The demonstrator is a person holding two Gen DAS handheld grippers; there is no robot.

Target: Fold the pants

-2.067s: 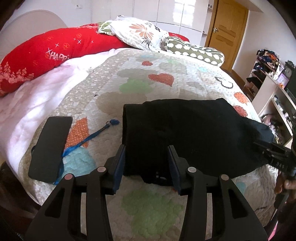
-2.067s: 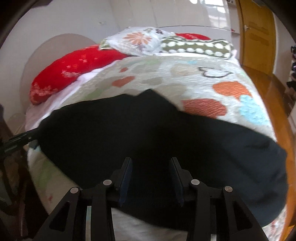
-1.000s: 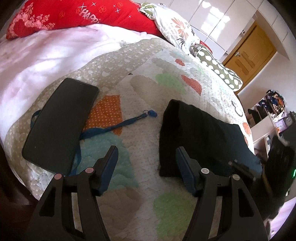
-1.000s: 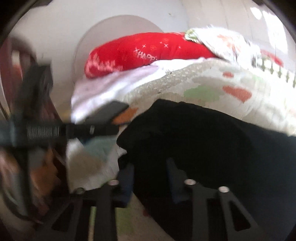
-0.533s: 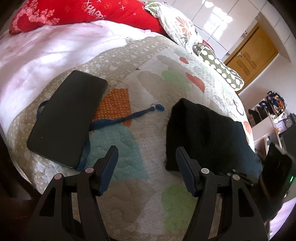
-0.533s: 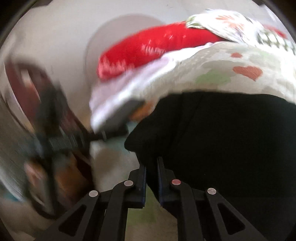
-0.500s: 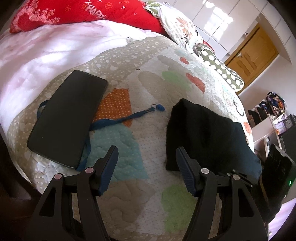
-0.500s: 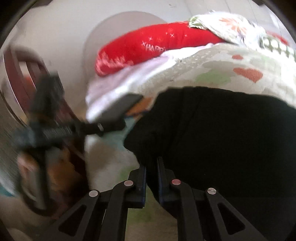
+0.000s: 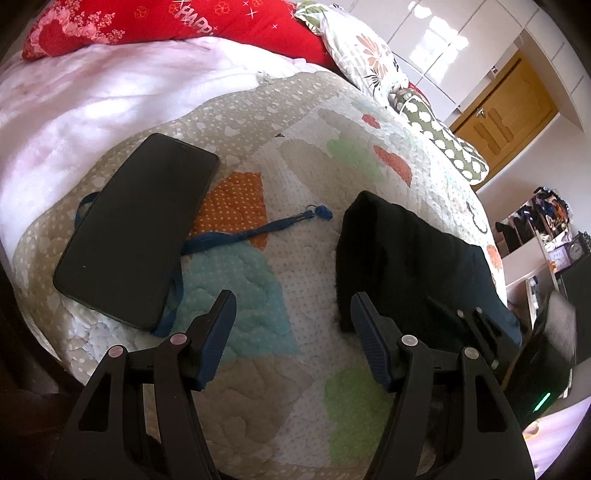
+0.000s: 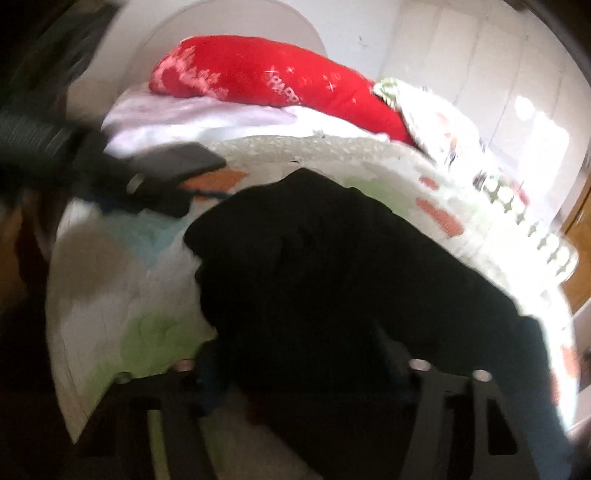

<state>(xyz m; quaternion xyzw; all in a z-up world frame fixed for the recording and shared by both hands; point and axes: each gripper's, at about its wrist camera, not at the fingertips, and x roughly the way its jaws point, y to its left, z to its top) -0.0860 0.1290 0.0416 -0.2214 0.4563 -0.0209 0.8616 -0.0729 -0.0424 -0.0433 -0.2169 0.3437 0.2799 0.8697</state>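
The black pants (image 9: 406,254) lie folded into a thick bundle on the patchwork quilt (image 9: 258,387), right of my left gripper (image 9: 291,302). That gripper hangs open over the quilt with nothing between its blue pads. In the blurred right wrist view the pants (image 10: 332,277) fill the middle. My right gripper (image 10: 306,369) sits at their near edge, its jaws opening, with the dark cloth lying between and over the fingers. The pads look apart from the cloth. From the left wrist view the right gripper (image 9: 465,321) shows at the bundle's near right edge.
A black phone (image 9: 136,229) on a blue lanyard (image 9: 258,230) lies on the quilt to the left. Red pillow (image 9: 166,22) and floral pillow (image 9: 354,48) sit at the head. Past the bed's right edge stand cluttered shelves (image 9: 535,229) and a wooden door (image 9: 506,96).
The right gripper's jaws were pinched on the pants' near edge half a second ago and now stand spread apart; its view has rolled and shifted. The left gripper has kept still.
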